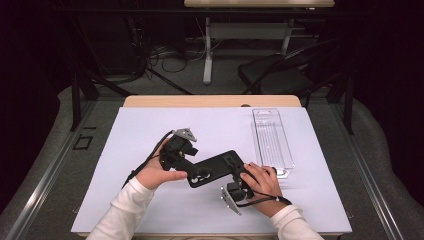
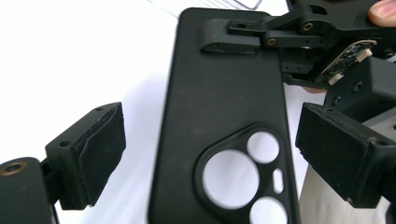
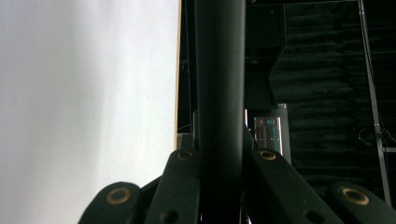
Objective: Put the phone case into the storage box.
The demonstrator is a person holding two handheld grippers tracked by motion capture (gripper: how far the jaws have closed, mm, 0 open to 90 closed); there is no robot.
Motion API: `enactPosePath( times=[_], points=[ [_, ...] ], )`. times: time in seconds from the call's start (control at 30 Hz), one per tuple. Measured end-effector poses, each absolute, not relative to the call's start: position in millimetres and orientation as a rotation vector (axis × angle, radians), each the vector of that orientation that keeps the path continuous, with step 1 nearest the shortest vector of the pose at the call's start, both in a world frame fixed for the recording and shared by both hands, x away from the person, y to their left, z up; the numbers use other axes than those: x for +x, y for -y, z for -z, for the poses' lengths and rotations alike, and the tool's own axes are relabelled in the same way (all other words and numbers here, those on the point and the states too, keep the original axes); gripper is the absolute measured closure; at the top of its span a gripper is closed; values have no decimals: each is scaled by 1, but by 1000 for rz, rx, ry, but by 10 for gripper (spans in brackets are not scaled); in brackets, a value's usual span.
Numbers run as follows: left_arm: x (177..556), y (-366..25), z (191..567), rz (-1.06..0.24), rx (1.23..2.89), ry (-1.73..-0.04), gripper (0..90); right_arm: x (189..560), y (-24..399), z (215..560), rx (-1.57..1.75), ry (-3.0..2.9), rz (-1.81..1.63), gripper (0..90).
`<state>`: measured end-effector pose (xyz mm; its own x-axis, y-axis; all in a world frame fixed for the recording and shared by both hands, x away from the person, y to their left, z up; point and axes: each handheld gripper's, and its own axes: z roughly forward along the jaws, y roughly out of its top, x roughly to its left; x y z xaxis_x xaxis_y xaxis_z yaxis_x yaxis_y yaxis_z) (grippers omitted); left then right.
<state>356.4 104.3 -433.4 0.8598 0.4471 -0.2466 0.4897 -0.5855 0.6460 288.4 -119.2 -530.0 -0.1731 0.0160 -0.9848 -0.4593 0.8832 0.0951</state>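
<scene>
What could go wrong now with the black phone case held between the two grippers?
1. The right gripper pinches the black phone case only at one end, so it may pivot or slip.
2. The left gripper is open around the camera end; closing off-centre could twist the case.
3. The clear plastic tray lies close to the right hand; a swing may bump it.

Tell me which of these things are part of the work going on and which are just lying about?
In use:
- black phone case, held over the white mat
- right gripper, jaws shut on the case's end
- left gripper, jaws open either side of the camera-cutout end

Lying about:
- clear plastic tray on the mat's right side
- black chair behind the table
- second table in the background
</scene>
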Motion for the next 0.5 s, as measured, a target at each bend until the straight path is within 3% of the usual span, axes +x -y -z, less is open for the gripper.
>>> enactPosePath(
  times=[0.5],
  points=[
    [363,-129,427,50,2223,-737,93,289,127,528,-320,-1705,-455,865]
  ],
)
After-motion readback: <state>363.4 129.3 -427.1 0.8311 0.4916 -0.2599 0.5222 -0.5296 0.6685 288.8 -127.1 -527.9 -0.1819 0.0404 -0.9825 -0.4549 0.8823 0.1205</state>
